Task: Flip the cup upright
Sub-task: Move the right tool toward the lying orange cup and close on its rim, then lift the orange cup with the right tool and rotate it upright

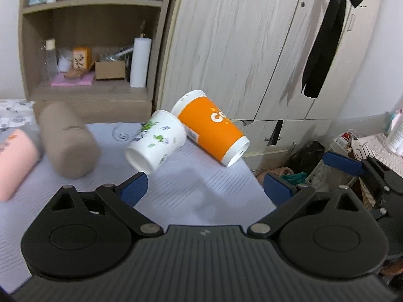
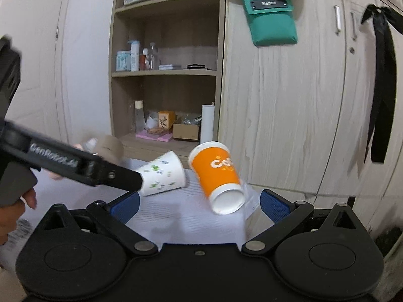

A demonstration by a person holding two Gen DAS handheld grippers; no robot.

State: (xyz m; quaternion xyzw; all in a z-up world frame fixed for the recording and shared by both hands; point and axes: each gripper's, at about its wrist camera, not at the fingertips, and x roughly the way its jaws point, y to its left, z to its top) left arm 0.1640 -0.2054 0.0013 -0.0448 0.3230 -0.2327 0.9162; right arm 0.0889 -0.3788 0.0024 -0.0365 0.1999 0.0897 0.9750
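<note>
A bed (image 1: 191, 191) covered in a pale lavender sheet with fine printed lines is carrying everything. Two paper cups are lying on their sides on it, touching: a white floral cup (image 1: 156, 142), mouth facing the left camera, and an orange cup (image 1: 211, 127) just beside it near the bed's right edge. A beige cylindrical bolster (image 1: 68, 138) is lying to the left, with a pink object (image 1: 13, 161) at the far left.

You see an orange cup (image 1: 211, 128) with white lettering and white rims | a white cup (image 1: 156, 142) printed with green and purple sprigs | blue pads (image 1: 134, 187) on your black left gripper (image 1: 205, 188) | a pale lilac bedcover (image 1: 189, 188) | a beige roll (image 1: 66, 139) | a black ribbon (image 1: 325, 37).
</note>
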